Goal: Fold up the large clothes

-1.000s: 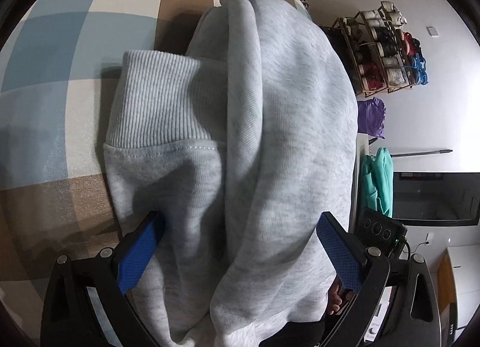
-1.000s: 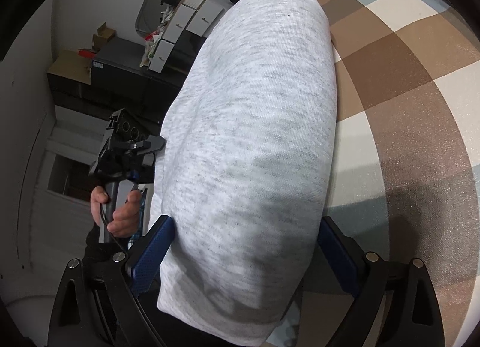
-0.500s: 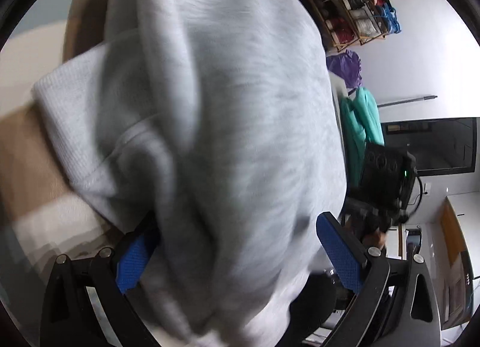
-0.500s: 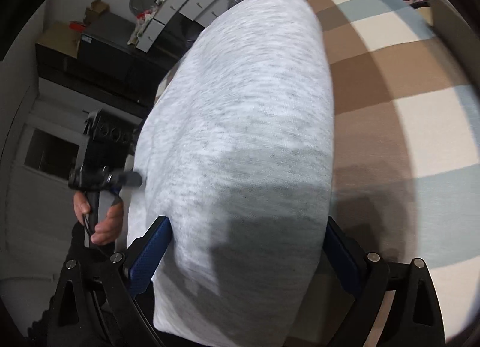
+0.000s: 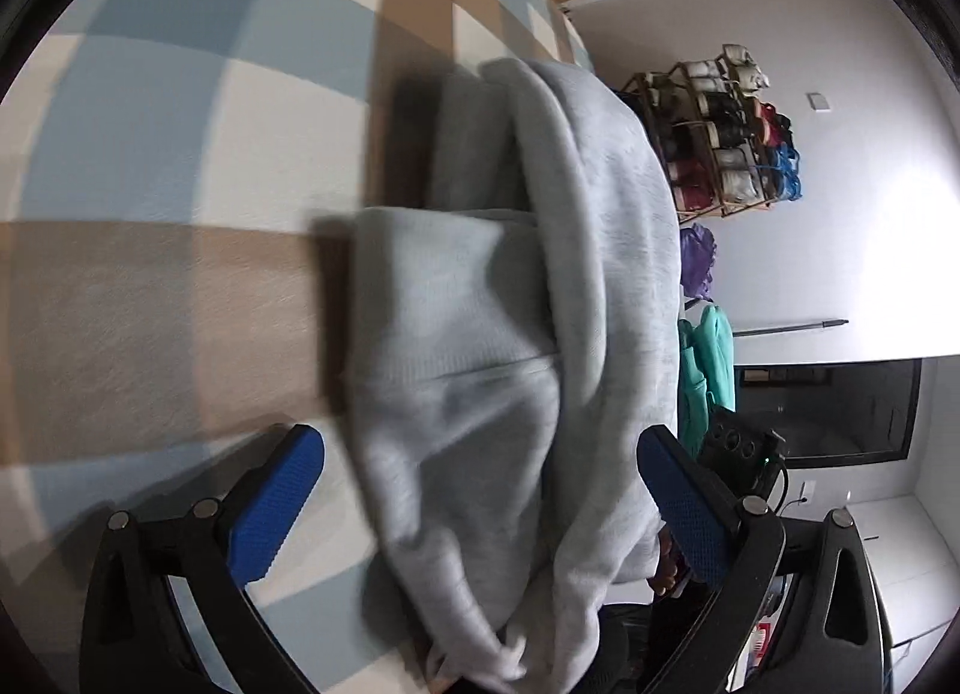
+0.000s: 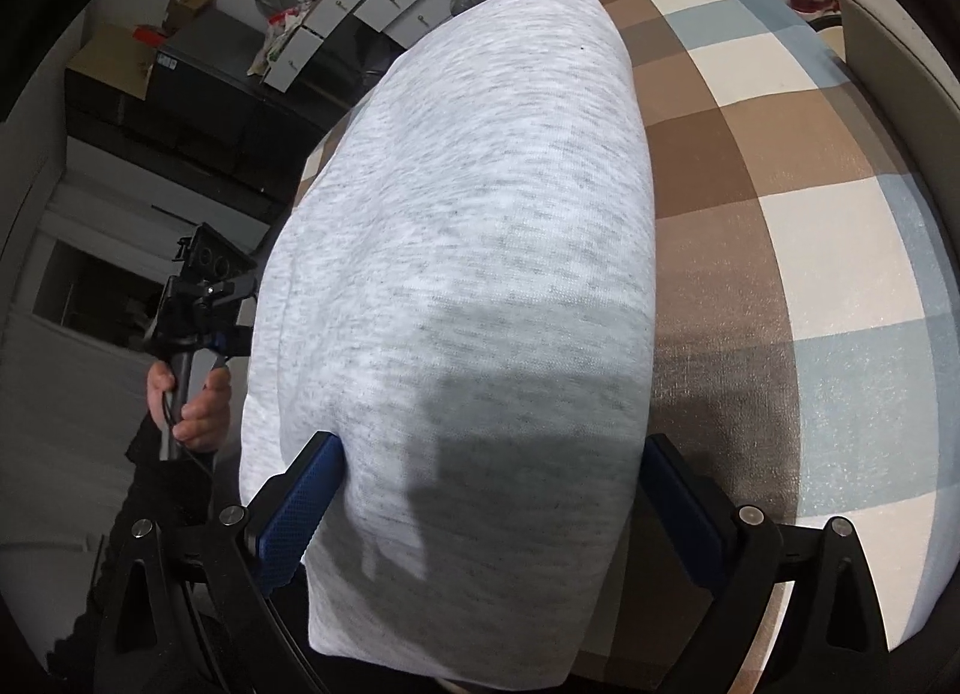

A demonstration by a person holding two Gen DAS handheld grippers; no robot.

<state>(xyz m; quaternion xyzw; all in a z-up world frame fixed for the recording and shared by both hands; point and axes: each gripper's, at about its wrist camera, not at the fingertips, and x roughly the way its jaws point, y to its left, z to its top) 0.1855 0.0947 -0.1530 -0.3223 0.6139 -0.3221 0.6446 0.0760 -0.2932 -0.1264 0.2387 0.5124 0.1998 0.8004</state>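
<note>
Grey sweatshirt half-folded on the checked bed, both sets of fingers wide open around it

We've got the grey sweatshirt bunched on the checked bed cover, with its near end spilling off the bed edge toward us, and our left gripper has its blue fingers spread apart, the cloth lying between them and not pinched. Over on the right gripper, same story: fingers splayed, the smooth folded body sitting in the gap, touching the pads but not clamped. The worry, as we see it: nothing is gripped, so the overhanging part could drag the stack off the edge. The loose roll and ribbed cuff look ready to flop open, and closing on one layer only would pull the fold apart.
</note>
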